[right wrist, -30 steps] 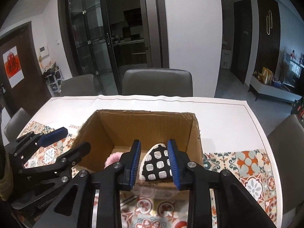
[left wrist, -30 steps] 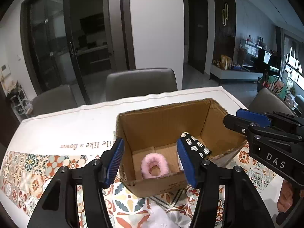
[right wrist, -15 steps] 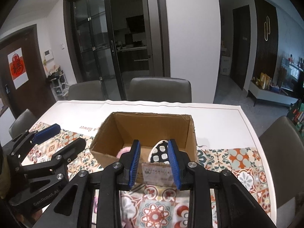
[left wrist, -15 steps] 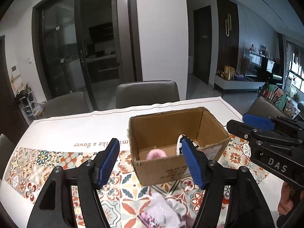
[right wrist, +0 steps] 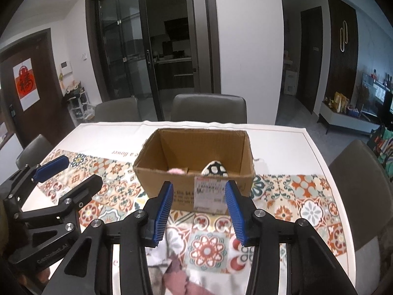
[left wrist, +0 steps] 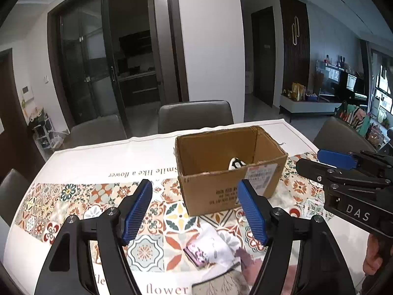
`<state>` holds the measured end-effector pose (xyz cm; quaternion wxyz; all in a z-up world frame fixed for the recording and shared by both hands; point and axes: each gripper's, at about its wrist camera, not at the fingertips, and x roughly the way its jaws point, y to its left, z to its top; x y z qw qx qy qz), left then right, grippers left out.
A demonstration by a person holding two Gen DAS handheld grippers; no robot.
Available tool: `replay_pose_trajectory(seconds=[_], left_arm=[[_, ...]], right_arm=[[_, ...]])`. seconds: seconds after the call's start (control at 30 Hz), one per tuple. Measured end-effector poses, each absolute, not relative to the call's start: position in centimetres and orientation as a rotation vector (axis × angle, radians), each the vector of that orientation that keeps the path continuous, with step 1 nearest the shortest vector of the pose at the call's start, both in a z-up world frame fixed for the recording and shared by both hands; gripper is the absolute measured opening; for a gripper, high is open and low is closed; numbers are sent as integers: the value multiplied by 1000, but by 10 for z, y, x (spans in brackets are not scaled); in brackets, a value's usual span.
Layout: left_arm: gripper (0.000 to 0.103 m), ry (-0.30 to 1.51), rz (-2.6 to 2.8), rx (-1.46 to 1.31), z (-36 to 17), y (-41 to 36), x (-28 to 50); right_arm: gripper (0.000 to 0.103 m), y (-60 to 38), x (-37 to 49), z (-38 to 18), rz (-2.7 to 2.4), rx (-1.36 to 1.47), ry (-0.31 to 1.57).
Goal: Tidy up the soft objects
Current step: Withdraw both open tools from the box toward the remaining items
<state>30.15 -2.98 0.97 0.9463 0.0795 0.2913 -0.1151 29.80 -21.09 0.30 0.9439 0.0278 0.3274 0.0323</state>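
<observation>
An open cardboard box stands mid-table. Inside it a black-and-white spotted soft item and a pink fluffy item peek over the near wall. My left gripper is open and empty, held back from the box above a white cloth bundle with a pink patterned piece. My right gripper is open and empty in front of the box; it also shows in the left wrist view. Pinkish cloth lies below it.
The table carries a patterned tile-print cloth with white margins. Grey chairs stand along the far edge and another at the right. A floral grey fabric lies at the near edge.
Both grippers have pulled back and up from the box. The right gripper has let go of the spotted item, which now rests inside the box, and its jaws have opened wider.
</observation>
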Motion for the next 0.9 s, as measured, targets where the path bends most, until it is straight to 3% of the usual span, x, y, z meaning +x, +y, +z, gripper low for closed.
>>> replay_pose_trajectory(seconds=[0.9], left_arm=[[72, 875, -324, 194, -66, -18, 244]], right_arm=[[45, -194, 237, -78, 102, 93, 991]])
